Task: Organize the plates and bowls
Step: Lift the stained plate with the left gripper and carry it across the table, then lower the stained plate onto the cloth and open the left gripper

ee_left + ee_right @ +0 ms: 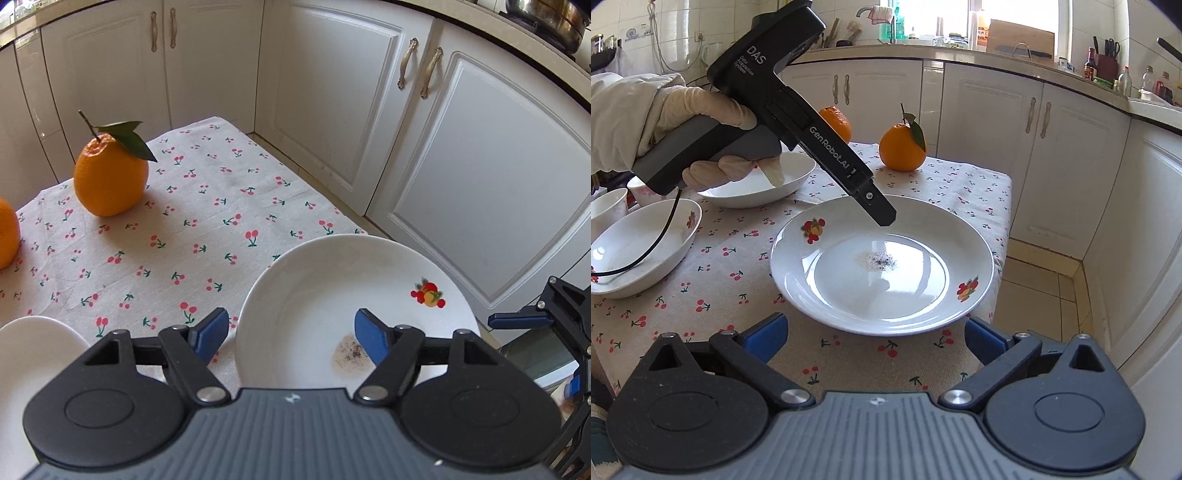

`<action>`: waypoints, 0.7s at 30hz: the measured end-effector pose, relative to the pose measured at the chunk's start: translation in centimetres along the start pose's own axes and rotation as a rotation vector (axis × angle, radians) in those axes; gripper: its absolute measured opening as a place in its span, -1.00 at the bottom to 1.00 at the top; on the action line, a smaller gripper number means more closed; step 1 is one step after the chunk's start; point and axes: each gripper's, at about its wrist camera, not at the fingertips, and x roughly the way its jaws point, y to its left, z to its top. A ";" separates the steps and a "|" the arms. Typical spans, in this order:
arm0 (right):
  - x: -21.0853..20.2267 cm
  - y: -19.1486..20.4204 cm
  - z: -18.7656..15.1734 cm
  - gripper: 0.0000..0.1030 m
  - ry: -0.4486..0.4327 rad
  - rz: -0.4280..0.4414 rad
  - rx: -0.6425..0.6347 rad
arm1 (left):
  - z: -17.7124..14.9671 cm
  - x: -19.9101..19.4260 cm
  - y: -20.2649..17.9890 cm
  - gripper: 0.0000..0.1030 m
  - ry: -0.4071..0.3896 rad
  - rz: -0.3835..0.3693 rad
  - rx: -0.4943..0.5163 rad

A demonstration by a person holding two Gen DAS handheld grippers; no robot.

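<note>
A white round ceramic plate with small fruit decals on its rim (pixel 882 264) sits at the corner of the surface covered by a cherry-print cloth (pixel 713 273), with a small speckled patch of residue (pixel 881 260) at its centre. The left tongs (pixel 291 334) hang just above the plate with their blue pads spread wide apart, gripping nothing. The right tongs (pixel 873 338) are level with the plate's near rim, also spread wide and empty. To the left, two white ceramic bowls stand well apart from the plate: a nearer one with a fruit decal (pixel 639 245) and a farther one (pixel 757 182) behind the gloved left hand (pixel 705 133). A leafy orange (pixel 902 147) and a second orange (pixel 836 122) sit at the far edge.
</note>
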 end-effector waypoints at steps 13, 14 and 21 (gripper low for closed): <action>-3.7 4.1 0.5 1.00 -0.093 -0.014 0.067 | -5.7 -9.8 -4.1 0.58 -0.126 0.123 0.018; -3.8 4.5 0.4 1.00 -0.093 -0.011 0.060 | -6.4 -10.4 -4.4 0.62 -0.136 0.132 0.018; -4.9 6.8 0.0 1.00 -0.103 0.008 0.008 | -10.8 -13.7 -6.3 0.75 -0.191 0.218 0.064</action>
